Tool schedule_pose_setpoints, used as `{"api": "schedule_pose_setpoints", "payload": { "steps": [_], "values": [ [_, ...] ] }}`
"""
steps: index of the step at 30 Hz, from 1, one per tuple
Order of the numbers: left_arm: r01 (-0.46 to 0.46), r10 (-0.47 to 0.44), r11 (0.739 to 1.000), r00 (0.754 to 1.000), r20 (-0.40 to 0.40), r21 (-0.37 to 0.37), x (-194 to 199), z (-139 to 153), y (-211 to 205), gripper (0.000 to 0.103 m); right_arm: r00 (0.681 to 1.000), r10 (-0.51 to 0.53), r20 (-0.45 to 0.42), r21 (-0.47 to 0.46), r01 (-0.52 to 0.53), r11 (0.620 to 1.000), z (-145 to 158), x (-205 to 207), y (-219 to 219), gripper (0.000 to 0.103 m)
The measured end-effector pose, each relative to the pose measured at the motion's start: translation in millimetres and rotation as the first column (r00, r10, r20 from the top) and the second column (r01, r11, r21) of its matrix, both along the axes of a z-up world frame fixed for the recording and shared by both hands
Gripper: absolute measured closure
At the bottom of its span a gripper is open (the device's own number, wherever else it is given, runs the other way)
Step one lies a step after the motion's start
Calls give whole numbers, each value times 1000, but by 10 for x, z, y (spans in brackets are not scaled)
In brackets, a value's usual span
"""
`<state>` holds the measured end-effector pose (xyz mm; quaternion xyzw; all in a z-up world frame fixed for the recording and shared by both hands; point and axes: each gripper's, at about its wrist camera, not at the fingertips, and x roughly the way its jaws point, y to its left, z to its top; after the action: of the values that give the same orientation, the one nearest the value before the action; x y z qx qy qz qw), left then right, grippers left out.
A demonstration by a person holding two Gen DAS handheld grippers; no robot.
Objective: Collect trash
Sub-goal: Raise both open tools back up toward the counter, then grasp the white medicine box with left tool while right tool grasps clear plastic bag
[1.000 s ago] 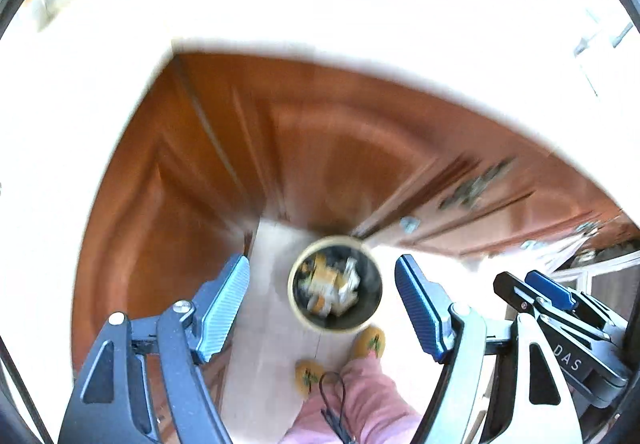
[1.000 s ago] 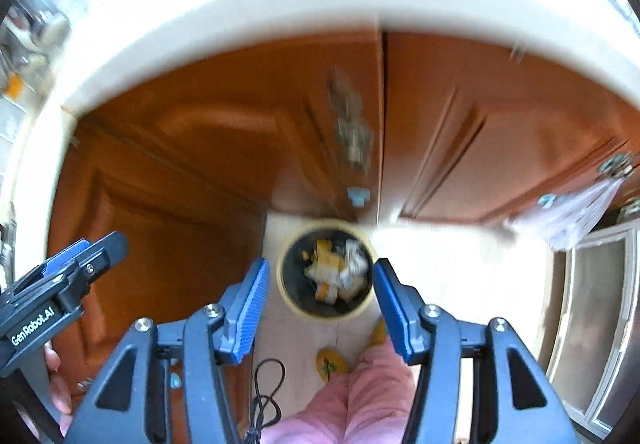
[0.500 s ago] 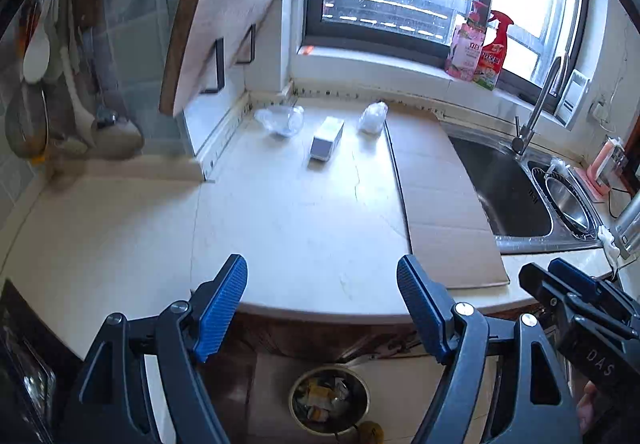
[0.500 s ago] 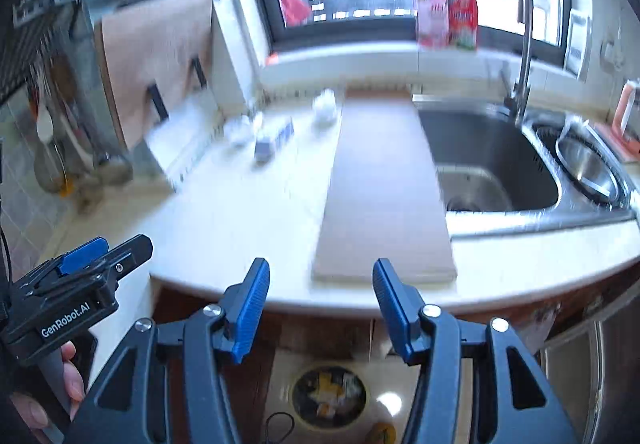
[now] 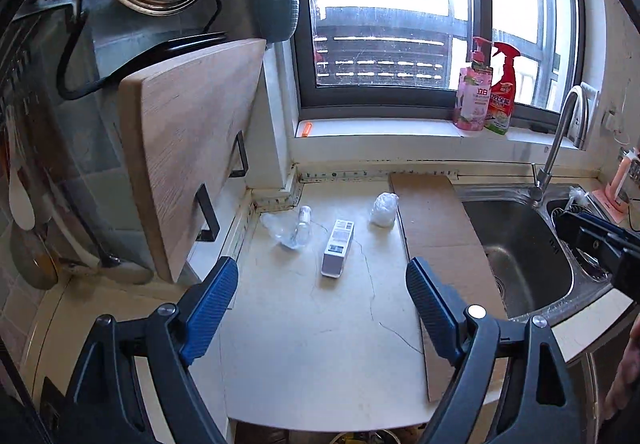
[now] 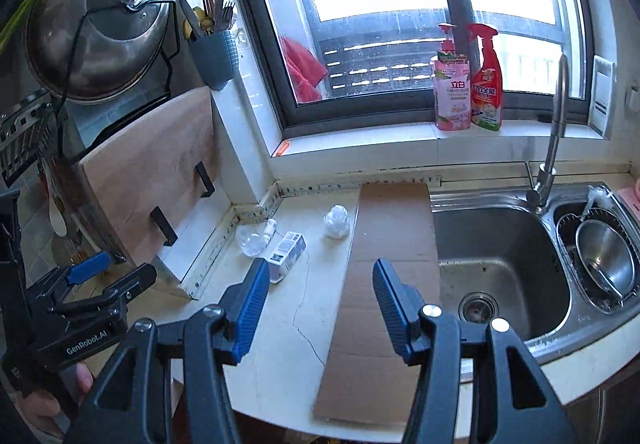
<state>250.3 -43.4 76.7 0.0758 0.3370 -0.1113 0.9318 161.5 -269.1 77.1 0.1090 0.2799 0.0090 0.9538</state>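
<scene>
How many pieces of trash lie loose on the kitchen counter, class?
3. A crumpled clear plastic bottle near the back corner, a small white box beside it, and a white wad touching the cardboard sheet's edge. More may be hidden.

Strong daylight pours through the window [image 5: 384, 4], blown out to white there, and leaves the counter [image 5: 320, 344] bright and sharp. The left wall with the hanging pot lid [image 6: 100, 24] sits dimmer, with glints on the metal. Both views bend at the edges and fade to black corners.
</scene>
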Motion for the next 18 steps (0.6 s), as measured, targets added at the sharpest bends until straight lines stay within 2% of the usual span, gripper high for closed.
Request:
{"api": "schedule_pose_setpoints", "payload": {
  "steps": [4, 10, 15, 18],
  "values": [
    [-22, 22, 1000, 999, -23, 16, 486, -49, -201, 18, 999, 36, -21, 9, -36, 999, 45, 597, -184, 49],
    [-53, 54, 998, 994, -95, 15, 1281, -253, -510, 18, 993, 83, -82, 17, -82, 996, -98, 1454, -463, 49],
    [-73, 77, 997, 977, -197, 30, 1859, -707, -713, 18, 983, 107, -151, 55, -99, 993, -421, 2110, -673, 49],
    [-90, 103, 994, 959, -266, 59, 2130, -1068, -770, 18, 971, 128, -200, 77, -115, 990, -678, 2459, -697, 49]
  ]
}}
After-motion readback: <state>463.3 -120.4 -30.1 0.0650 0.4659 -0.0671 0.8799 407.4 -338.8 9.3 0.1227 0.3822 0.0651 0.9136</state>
